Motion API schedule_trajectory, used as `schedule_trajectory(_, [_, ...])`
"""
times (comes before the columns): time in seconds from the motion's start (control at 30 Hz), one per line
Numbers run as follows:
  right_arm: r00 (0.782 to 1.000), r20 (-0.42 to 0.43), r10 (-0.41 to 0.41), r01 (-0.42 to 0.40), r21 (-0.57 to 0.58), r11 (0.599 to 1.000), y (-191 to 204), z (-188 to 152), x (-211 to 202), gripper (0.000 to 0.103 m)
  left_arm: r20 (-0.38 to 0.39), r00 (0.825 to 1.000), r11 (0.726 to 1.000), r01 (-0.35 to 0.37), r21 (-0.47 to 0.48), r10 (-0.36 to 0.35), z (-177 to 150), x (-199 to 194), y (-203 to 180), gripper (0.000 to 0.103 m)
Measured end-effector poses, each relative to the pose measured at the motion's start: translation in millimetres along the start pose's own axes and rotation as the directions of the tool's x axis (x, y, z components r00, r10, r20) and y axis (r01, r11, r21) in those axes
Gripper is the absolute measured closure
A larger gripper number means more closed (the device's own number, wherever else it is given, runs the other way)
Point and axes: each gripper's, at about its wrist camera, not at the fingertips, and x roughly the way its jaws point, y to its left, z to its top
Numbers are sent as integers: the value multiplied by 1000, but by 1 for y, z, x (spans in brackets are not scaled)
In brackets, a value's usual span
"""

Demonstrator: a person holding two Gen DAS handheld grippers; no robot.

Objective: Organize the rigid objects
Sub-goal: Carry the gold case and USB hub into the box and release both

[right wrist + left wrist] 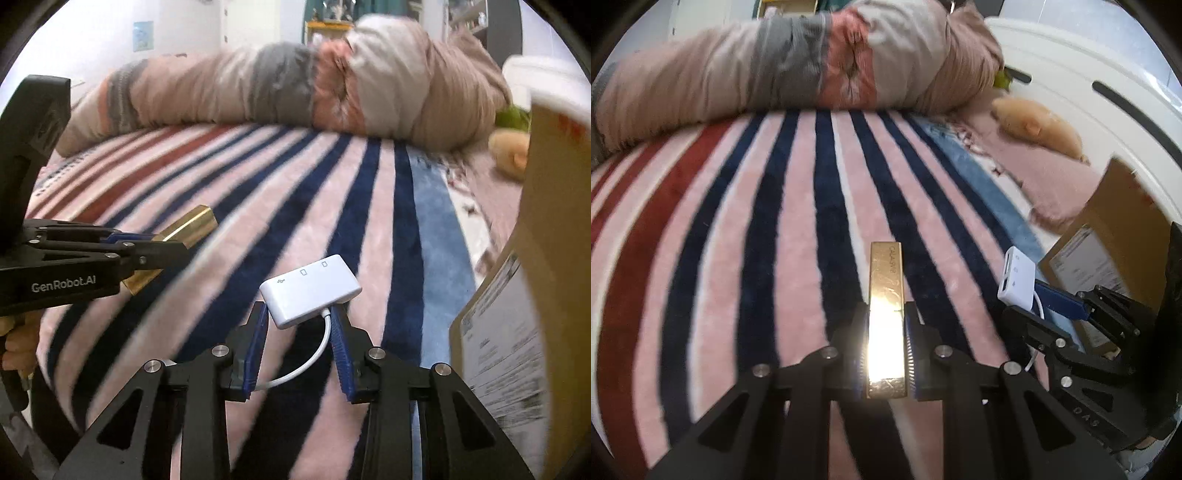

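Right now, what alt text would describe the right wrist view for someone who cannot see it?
The right gripper holds a white adapter by its rear edge above a striped blanket. At left, the left gripper clamps a gold bar; a cardboard box stands at right.

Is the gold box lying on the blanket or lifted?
Lifted: the left gripper clamps the gold box, which juts out tilted above the striped blanket.

Both fisheye views are bright, and straight stripes bow toward dark rounded corners. A blown-out glare burns on the shiny gold rectangular bar (886, 314). Motion blur smears the brown cardboard box with its printed label (546, 295) and the rolled striped quilt (277, 88).
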Motion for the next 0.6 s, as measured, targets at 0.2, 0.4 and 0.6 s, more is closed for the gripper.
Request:
schedule_trajectory(0.2, [987,157,21,-19,-15,1000,12,29,-70,73,89,996,1000,-9,18,7,5,-60,-5,88])
schedule_trajectory(0.4, [955,297,-25,19,21,1000,-8,51,-149,73,149,989,998,12,59,-20,9,-104,-28,88])
schedule_trajectory(0.6, [960,252,-124,75,194,978,-86,39,-193,73,171,984,993,29,112,-48,13,-120,-65,88])
